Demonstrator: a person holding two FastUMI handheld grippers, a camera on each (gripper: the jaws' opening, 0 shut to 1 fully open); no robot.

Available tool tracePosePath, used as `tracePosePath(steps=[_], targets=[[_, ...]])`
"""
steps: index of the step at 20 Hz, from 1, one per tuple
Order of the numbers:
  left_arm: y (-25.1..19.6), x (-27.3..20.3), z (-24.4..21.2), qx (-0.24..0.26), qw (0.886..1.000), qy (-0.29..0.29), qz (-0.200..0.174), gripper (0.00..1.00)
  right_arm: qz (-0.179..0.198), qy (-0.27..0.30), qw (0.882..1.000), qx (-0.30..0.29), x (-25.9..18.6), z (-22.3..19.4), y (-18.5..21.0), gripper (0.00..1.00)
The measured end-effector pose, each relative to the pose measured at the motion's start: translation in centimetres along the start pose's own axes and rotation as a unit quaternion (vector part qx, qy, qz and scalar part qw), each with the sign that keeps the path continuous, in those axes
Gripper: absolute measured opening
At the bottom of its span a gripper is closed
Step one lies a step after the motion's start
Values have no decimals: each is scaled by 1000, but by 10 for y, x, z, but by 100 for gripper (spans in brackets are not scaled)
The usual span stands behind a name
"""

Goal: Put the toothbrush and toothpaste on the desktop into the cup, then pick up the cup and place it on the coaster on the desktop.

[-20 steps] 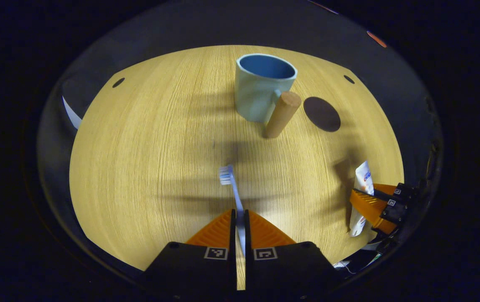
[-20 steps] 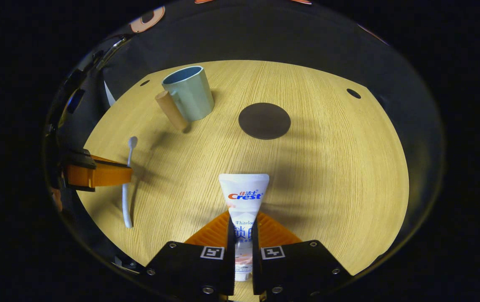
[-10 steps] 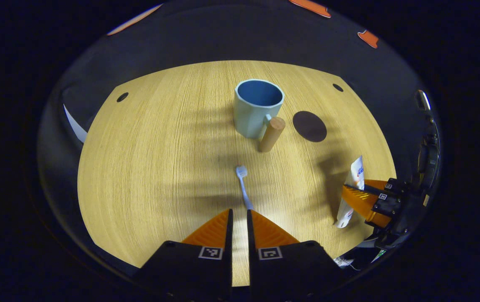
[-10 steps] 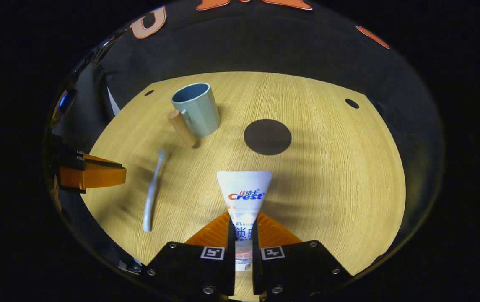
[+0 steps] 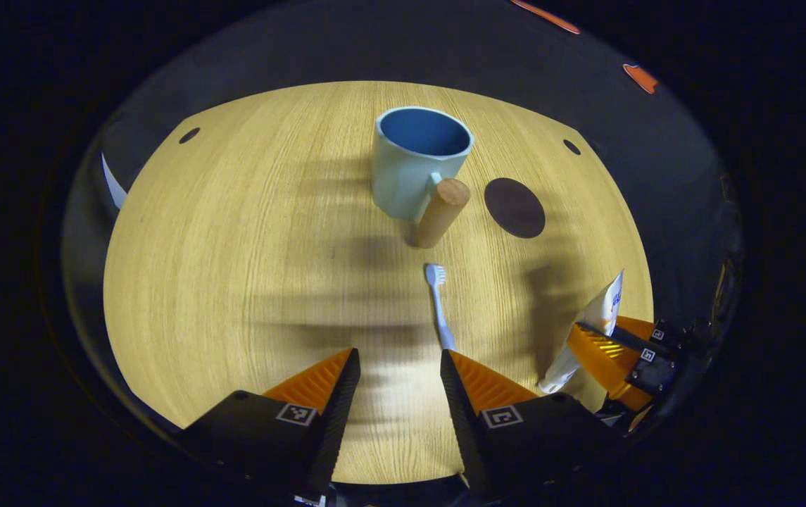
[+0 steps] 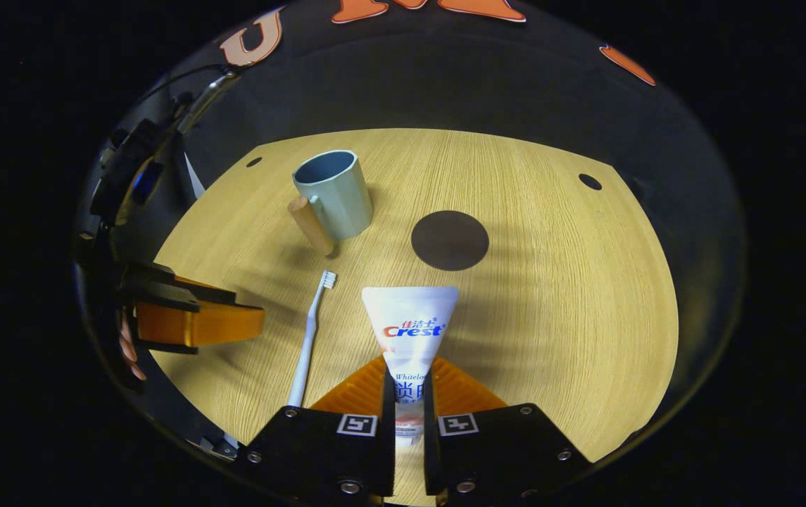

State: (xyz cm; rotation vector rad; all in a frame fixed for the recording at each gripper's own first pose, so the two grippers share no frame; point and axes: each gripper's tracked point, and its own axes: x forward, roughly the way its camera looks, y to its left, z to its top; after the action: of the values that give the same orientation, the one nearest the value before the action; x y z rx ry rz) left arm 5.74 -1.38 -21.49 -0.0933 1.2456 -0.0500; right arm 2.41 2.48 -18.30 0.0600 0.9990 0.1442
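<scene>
left tongs [image 5: 394, 370] released, toothbrush [image 6: 308, 334] lying on desk [image 6: 550, 296] | right tongs [image 6: 403, 394] grasping toothpaste tube [image 6: 410, 324] | lower tube straight into cup [image 6: 332, 193]

light: bright overhead | shadows: soft bands on desktop [image 5: 234, 282] | edges: fisheye-warped, dim

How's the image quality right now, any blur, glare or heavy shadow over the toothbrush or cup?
Left gripper view: sharp; banded shadows cross the desktop around the toothbrush, cup evenly lit, no glare. Right gripper view: toothbrush and toothpaste crisp, soft shadow beyond the coaster; fisheye bends the desk edges in both.
</scene>
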Motion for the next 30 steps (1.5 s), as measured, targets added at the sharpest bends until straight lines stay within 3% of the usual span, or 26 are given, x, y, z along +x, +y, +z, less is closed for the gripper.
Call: tracePosePath(steps=[13, 15, 16, 19, 20, 23, 25, 30], targets=[[-23, 48, -1, -2, 999, 29, 34, 70, 7, -15, 1000, -8, 2, 2, 1, 17], [-22, 50, -3, -9, 998, 40, 44, 53, 12, -16, 1000, -11, 3, 1, 1, 17], [-21, 52, -4, -11, 998, 45, 50, 24, 13, -17, 1000, -11, 3, 2, 1, 17], [-15, 57, 3, -2, 997, 37, 65, 17, 18, -22, 1000, -12, 3, 3, 2, 17], [-13, 41, 12, -11, 998, 30, 57, 17, 19, -22, 999, -12, 3, 3, 2, 17], [-15, 49, 7, -11, 999, 22, 44, 8, 22, -24, 999, -9, 3, 3, 2, 17], [-6, 48, 11, 11, 998, 11, 67, 8, 24, -25, 999, -5, 2, 5, 3, 17], [-4, 18, 24, 24, 997, -40, 53, 8, 26, -24, 999, -3, 0, 4, 5, 17]])
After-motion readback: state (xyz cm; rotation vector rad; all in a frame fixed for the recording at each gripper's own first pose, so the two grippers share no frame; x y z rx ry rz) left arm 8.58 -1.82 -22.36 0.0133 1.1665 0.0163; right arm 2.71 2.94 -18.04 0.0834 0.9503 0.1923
